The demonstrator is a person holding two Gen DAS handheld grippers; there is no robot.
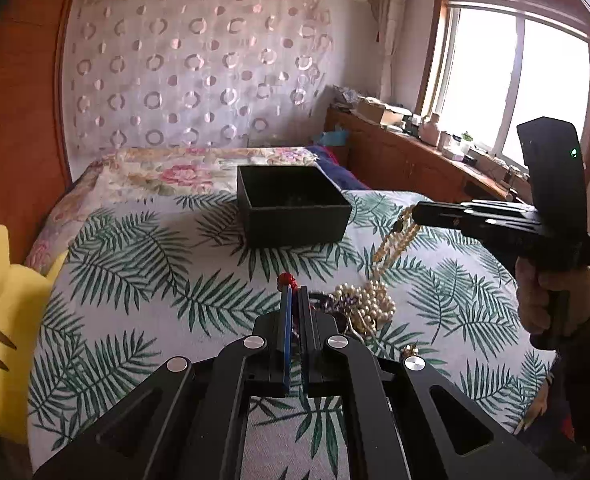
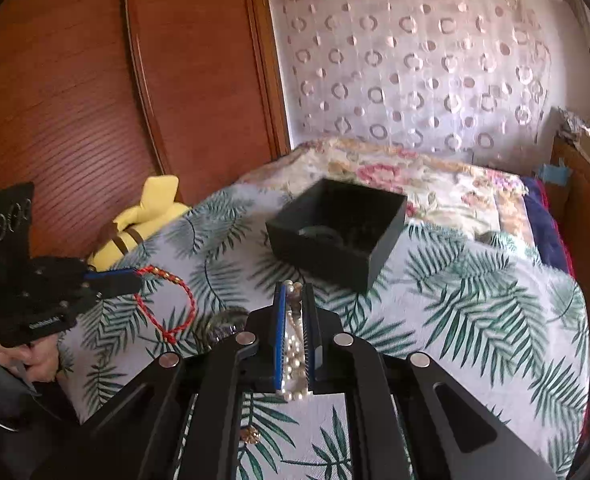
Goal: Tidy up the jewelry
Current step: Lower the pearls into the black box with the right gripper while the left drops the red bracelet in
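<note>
An open black box point(image 1: 291, 204) stands on the leaf-print bedspread point(image 1: 135, 264); it also shows in the right wrist view point(image 2: 335, 232). My left gripper point(image 1: 293, 292) is shut on a red cord bracelet point(image 2: 171, 300) with gold beads, which hangs from it above the bed. My right gripper point(image 2: 293, 292) is shut on a pearl necklace point(image 2: 295, 344). In the left wrist view the necklace point(image 1: 395, 240) hangs from the right gripper point(image 1: 417, 214) down to a heap of pearls point(image 1: 367, 300) on the bed. The box lies beyond both grippers.
A yellow plush toy point(image 1: 3, 320) lies at the bed's left edge, next to a wooden wardrobe point(image 2: 75, 80). A small gold piece point(image 2: 251, 436) and a dark ring-shaped item point(image 2: 223, 324) lie on the bedspread. A cluttered wooden counter point(image 1: 435, 148) runs under the window.
</note>
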